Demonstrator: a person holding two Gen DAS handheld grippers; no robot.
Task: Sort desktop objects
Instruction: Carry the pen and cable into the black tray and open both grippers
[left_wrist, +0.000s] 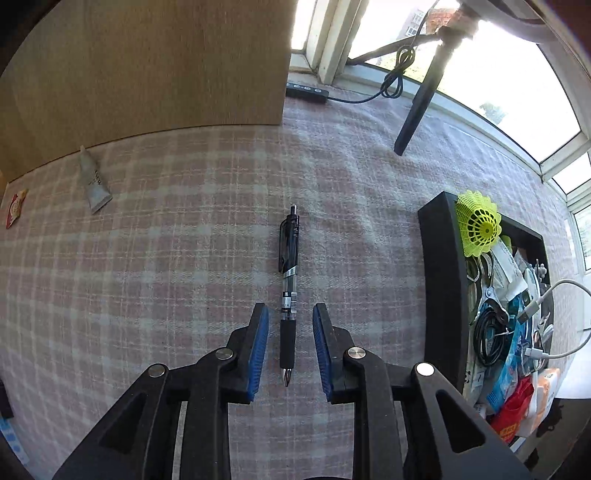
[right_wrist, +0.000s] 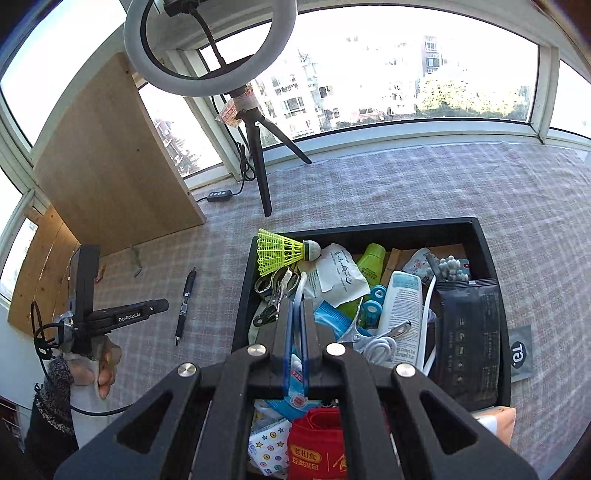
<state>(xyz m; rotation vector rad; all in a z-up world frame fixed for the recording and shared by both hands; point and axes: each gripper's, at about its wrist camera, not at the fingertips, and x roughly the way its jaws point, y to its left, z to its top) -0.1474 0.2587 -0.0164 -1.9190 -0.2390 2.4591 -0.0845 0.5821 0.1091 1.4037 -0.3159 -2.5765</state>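
Observation:
A black click pen (left_wrist: 287, 295) lies on the checked cloth, its tip toward me. My left gripper (left_wrist: 290, 314) is open, its blue pads on either side of the pen's grip, not touching it. The pen (right_wrist: 185, 301) and left gripper (right_wrist: 162, 305) also show in the right wrist view. My right gripper (right_wrist: 296, 306) is shut with nothing between its pads, hovering above the black tray (right_wrist: 491, 266) full of small items. A yellow shuttlecock (right_wrist: 282, 251) rests on the tray's far left corner (left_wrist: 478, 229).
A white tube (left_wrist: 92, 181) and a red sachet (left_wrist: 14, 206) lie at the far left by a wooden board (left_wrist: 147, 62). A ring-light tripod (right_wrist: 258, 162) and cable remote (left_wrist: 306, 88) stand by the window. An orange packet (right_wrist: 496, 422) lies beside the tray.

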